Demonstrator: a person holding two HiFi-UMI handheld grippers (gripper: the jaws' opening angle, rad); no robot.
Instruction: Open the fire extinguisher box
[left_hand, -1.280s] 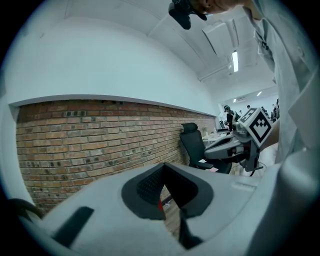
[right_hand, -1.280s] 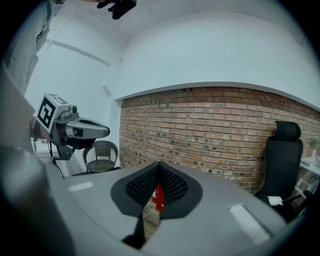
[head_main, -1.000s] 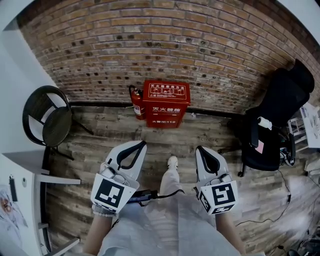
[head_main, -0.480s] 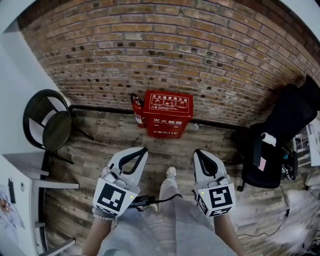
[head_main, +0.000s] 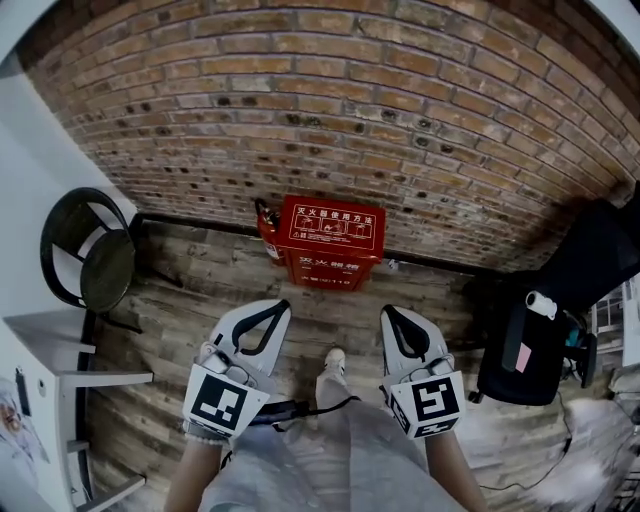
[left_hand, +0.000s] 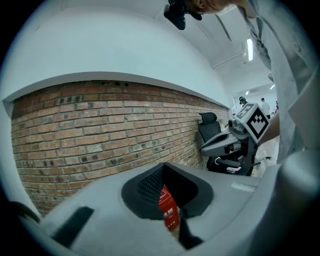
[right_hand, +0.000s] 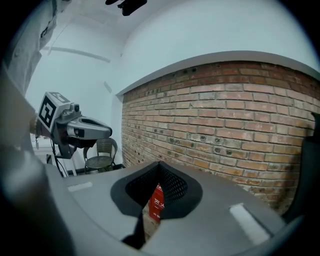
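Observation:
The red fire extinguisher box (head_main: 331, 242) stands closed on the wooden floor against the brick wall, with white print on its lid and front. A red extinguisher (head_main: 268, 232) stands at its left side. My left gripper (head_main: 278, 306) and right gripper (head_main: 392, 313) hang side by side short of the box, both shut and holding nothing. In the left gripper view the jaws (left_hand: 167, 172) are together, and the box (left_hand: 168, 212) shows as a red strip through the slit between them. The right gripper view has the same red strip (right_hand: 156, 202) between its shut jaws (right_hand: 159, 172).
A round black chair (head_main: 90, 255) stands at the left by a white shelf (head_main: 45, 345). A black office chair (head_main: 560, 300) is at the right. The brick wall (head_main: 350, 110) rises behind the box. My trouser leg and shoe (head_main: 335, 362) show between the grippers.
The view has closed in on the wall: the box and the brick wall look nearer, and the office chair has slid toward the right edge. Both grippers keep their pose and stay shut.

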